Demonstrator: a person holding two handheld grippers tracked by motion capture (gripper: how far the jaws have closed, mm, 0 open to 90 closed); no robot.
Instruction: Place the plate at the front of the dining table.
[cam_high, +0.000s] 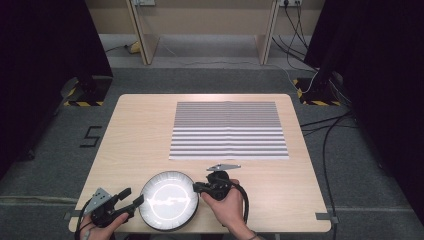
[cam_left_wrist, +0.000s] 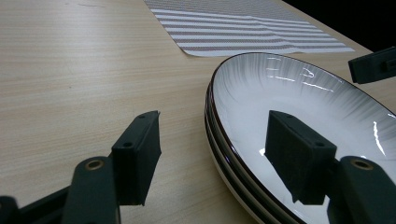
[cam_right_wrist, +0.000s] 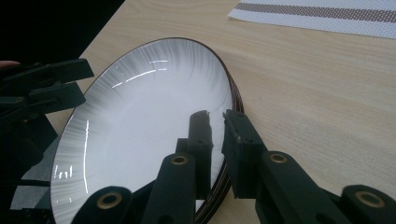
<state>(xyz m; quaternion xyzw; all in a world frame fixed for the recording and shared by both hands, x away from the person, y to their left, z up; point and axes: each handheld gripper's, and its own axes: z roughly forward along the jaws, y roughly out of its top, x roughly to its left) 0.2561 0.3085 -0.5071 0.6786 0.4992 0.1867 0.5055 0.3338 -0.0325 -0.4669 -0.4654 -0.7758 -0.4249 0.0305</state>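
Item: stack of white plates (cam_high: 169, 200), dark-rimmed, sitting at the lower centre of the high view on the near edge of the tabletop (cam_high: 135, 135); the striped placemat (cam_high: 229, 131) is lying well apart, toward the upper centre.

Right tool (cam_right_wrist: 217, 116): jaws standing nearly pressed together and straddling the plate rim at the stack's right edge, one jaw inside the bowl, one outside. They look to be pinching the top plate's rim, though actual contact is hard to confirm.

Left tool (cam_left_wrist: 212, 154): jaws standing spread, one outside on the wood and one over the plate's inner surface at the left edge; nothing is being gripped.

Handling note: the step in hand is judged to be lifting the top plate off the stack. It would be done best by seating the pads squarely on the top rim alone, closing the left tool opposite, then raising both sides evenly so the glossy plate is not slipping or dragging the one beneath.
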